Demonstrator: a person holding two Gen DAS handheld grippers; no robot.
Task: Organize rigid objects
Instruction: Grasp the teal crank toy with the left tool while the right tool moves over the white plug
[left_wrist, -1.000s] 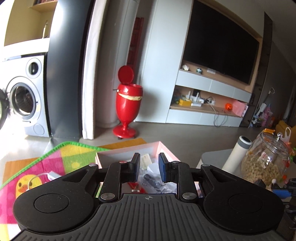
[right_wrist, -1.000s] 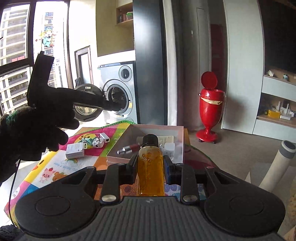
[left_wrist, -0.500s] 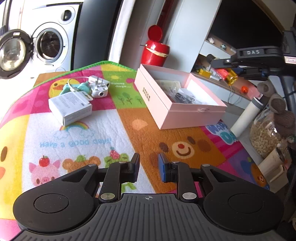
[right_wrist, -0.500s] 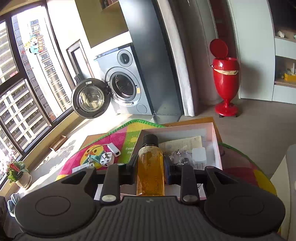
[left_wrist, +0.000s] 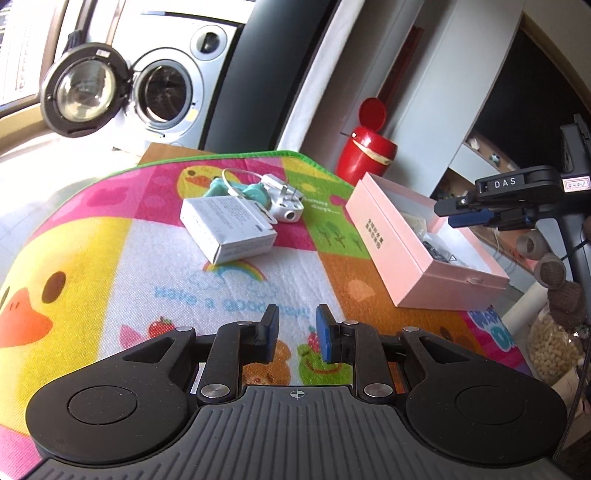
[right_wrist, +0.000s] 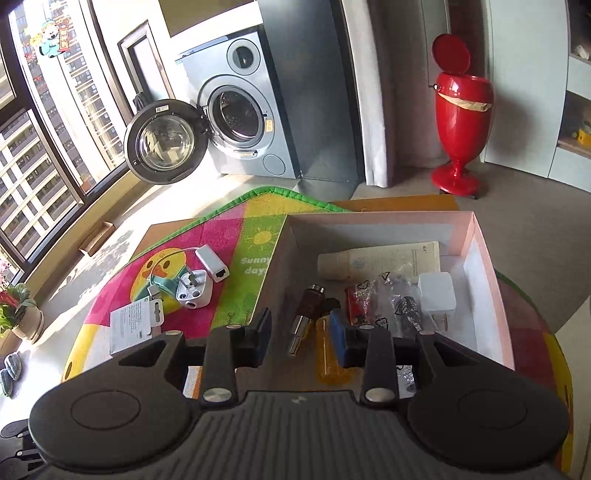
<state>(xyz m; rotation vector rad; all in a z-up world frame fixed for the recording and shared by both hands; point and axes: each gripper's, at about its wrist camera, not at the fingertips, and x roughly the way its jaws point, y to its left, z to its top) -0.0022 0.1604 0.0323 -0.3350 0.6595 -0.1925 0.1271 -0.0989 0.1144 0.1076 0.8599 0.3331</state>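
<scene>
The pink box (left_wrist: 399, 251) stands open on the colourful mat (left_wrist: 110, 258); it also shows in the right wrist view (right_wrist: 491, 295). My right gripper (right_wrist: 299, 341) is open above the box's near part. The amber bottle (right_wrist: 328, 354) lies in the box beside a dark red tube (right_wrist: 304, 317), a white charger (right_wrist: 436, 297) and a cream tube (right_wrist: 376, 262). My left gripper (left_wrist: 295, 332) is open and empty above the mat. A white carton (left_wrist: 229, 229), a white plug (left_wrist: 286, 205) and a teal item (left_wrist: 236, 190) lie on the mat's far left.
A washing machine (right_wrist: 236, 122) with its door open and a red bin (right_wrist: 461, 110) stand on the floor beyond the table. A glass jar of nuts (left_wrist: 550, 350) stands off the mat's right edge. The right gripper shows over the box in the left wrist view (left_wrist: 506, 203).
My right gripper has opened and let go of the amber bottle, which now lies in the pink box. My left gripper has swung down and left over the mat.
</scene>
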